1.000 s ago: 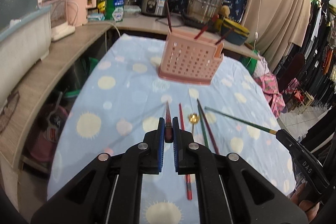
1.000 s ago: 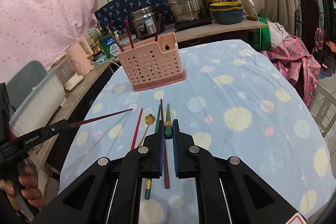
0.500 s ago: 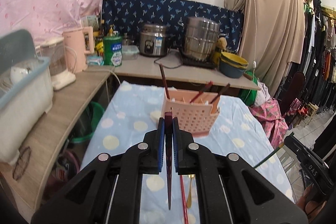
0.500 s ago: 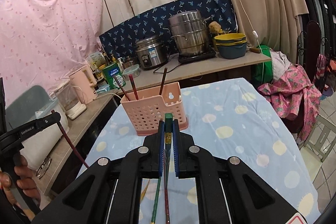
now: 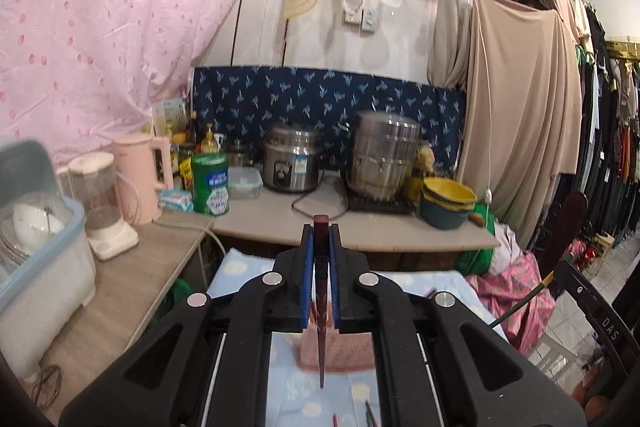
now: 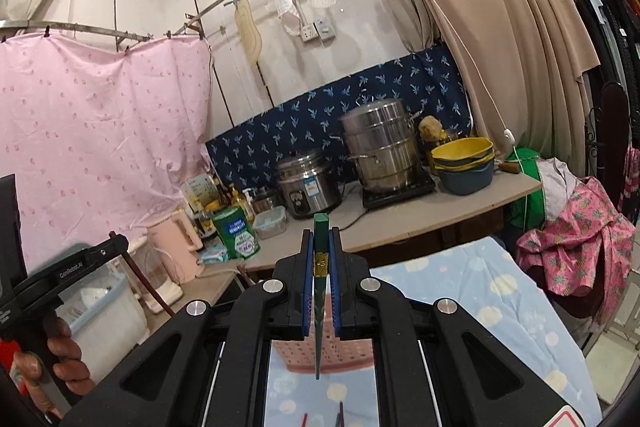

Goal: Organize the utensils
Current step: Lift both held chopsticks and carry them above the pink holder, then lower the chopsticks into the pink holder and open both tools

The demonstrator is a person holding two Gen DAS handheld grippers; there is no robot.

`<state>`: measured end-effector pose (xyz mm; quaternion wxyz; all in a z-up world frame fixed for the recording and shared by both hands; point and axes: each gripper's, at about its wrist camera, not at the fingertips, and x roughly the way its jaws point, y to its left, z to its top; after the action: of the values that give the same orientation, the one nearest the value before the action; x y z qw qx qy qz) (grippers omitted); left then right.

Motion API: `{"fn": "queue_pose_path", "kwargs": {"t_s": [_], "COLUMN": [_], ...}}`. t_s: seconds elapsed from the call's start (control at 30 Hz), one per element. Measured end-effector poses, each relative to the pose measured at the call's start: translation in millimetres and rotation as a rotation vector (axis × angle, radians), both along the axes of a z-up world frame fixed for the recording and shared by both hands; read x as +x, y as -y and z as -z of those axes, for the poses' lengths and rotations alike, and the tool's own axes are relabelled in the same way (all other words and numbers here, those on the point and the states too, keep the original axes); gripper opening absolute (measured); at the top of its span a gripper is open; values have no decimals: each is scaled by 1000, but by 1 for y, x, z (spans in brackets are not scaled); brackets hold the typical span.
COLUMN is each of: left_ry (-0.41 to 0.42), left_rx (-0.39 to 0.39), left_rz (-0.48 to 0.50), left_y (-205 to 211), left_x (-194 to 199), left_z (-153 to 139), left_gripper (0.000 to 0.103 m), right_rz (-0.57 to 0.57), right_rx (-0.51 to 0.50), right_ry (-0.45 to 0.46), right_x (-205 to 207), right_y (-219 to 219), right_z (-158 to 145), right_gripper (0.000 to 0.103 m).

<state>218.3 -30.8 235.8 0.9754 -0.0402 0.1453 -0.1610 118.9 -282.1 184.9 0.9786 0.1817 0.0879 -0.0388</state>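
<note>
Below, pink basket (image 6: 326, 351); jaws clamp maroon (image 5: 320, 291) and green chopstick (image 6: 320, 291).

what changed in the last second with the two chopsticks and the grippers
Both grippers lifted and tilted. The left gripper raised its dark red chopstick off the tablecloth, so it now hangs tip-down in front of the pink basket. The right gripper did the same with the green chopstick. Unchanged: both grips stayed shut, the basket stayed put, and a few utensils still lie on the cloth.

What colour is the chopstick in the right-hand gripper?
Green chopstick, with a gold band near its top; clearest in the right wrist view.
</note>
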Motion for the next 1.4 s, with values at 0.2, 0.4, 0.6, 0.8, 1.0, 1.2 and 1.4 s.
{"fn": "queue_pose_path", "kwargs": {"t_s": [0.2,0.4,0.6,0.8,1.0,1.2,1.4], "left_ry": [37,51,-5,-69,-109,-108,-147], "left_rx": [-27,-24,5,51,73,140,184], "left_rz": [-8,-5,-8,-22,-39,-77,-67], "left_y": [12,28,38,41,38,40,42], "left_x": [33,59,81,97,97,77,57], "left_z": [-16,-11,21,56,77,88,95], "left_gripper": [7,7,7,7,32,56,56], "right_rz": [9,14,8,7,-4,-4,-23], "right_rx": [20,19,35,57,39,3,6], "right_ry": [61,35,-52,-115,-136,-134,-146], "right_x": [41,84,117,130,130,114,95], "right_y": [7,11,17,20,10,-4,-12], "right_z": [-18,-10,23,53,62,62,64], "right_gripper": [7,7,7,7,18,34,35]}}
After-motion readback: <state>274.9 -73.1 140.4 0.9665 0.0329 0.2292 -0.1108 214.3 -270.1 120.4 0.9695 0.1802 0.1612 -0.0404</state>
